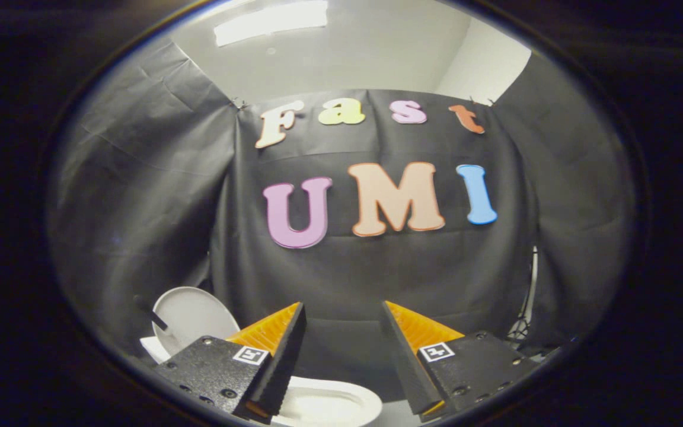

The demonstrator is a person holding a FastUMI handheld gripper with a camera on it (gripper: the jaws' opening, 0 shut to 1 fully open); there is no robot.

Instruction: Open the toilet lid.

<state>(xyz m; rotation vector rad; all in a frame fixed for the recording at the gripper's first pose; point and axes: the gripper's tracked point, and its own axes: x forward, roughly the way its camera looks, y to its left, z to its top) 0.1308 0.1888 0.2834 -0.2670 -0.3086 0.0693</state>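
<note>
A white toilet sits low in the gripper view. Its oval lid (190, 317) stands raised and tilted back, to the left of and beyond the left finger. The white seat rim (329, 403) shows down between and below the two fingers. My gripper (343, 305) is open, with a wide gap between the fingertips and nothing held. It hangs above the seat and points at the cloth wall, apart from the lid. The left finger hides the lid's lower right part.
The black cloth wall (377, 279) hangs straight ahead, beyond the toilet. A thin metal stand (528, 296) shows at the cloth's right side. Above are a white ceiling and a bright light panel (270, 21).
</note>
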